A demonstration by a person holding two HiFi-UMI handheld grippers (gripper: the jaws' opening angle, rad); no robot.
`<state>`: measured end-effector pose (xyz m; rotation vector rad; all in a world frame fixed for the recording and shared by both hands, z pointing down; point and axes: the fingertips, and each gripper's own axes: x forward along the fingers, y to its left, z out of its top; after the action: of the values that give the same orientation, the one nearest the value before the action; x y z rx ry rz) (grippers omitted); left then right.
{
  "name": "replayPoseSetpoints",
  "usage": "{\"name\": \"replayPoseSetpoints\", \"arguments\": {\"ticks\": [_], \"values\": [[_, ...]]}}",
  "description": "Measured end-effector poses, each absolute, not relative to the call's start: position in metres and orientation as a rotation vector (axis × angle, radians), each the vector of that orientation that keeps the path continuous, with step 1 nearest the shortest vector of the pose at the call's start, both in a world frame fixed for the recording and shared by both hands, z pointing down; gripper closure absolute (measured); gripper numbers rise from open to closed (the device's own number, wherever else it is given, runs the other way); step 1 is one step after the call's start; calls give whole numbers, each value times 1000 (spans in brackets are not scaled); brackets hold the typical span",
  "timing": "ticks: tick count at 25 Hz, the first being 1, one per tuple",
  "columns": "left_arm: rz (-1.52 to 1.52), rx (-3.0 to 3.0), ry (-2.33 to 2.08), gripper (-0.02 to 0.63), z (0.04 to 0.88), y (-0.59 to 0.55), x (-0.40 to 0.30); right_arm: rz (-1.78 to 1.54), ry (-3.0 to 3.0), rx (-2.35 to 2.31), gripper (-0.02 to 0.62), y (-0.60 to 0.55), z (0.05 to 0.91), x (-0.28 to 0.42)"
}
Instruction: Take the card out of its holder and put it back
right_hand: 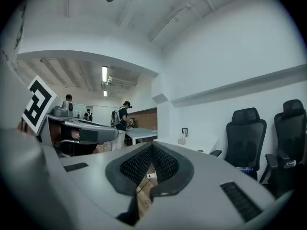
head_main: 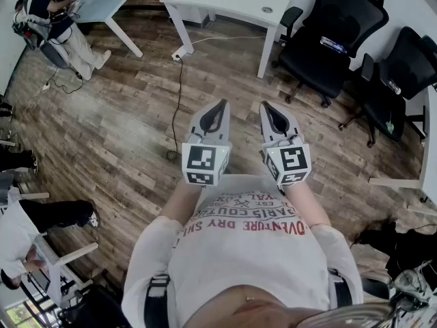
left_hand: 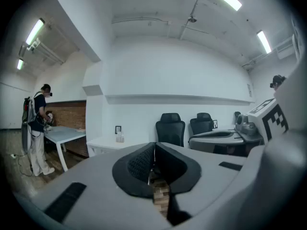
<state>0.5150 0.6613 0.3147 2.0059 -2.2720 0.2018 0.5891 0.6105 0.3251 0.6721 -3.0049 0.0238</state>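
Observation:
Both grippers are held out side by side over the wood floor, close to my chest, and nothing is in either one. My left gripper (head_main: pixel 221 105) has its jaws together, and its dark pads meet in the left gripper view (left_hand: pixel 154 145). In my right gripper (head_main: pixel 266 106) the jaws are also together, pads touching at the tip (right_hand: pixel 152 145). A small upright stand with a dark card (left_hand: pixel 118 135) sits on the white table (head_main: pixel 235 4) ahead, also visible in the right gripper view (right_hand: pixel 183 135). It is too small to make out in detail.
Two black office chairs (head_main: pixel 326 39) (head_main: pixel 403 74) stand at the right. A cable (head_main: pixel 179 80) runs across the floor from the table. One person (head_main: pixel 58 19) stands by a blue-grey table at the far left, and another sits at the lower left (head_main: pixel 27 227).

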Motion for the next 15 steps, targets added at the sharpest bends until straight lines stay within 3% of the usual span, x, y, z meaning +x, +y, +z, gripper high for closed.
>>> {"name": "replayPoseSetpoints", "arguments": {"ticks": [15], "values": [[173, 1999, -2214, 577, 324, 630, 521, 168, -3040, 699, 569, 577, 330, 595]]}}
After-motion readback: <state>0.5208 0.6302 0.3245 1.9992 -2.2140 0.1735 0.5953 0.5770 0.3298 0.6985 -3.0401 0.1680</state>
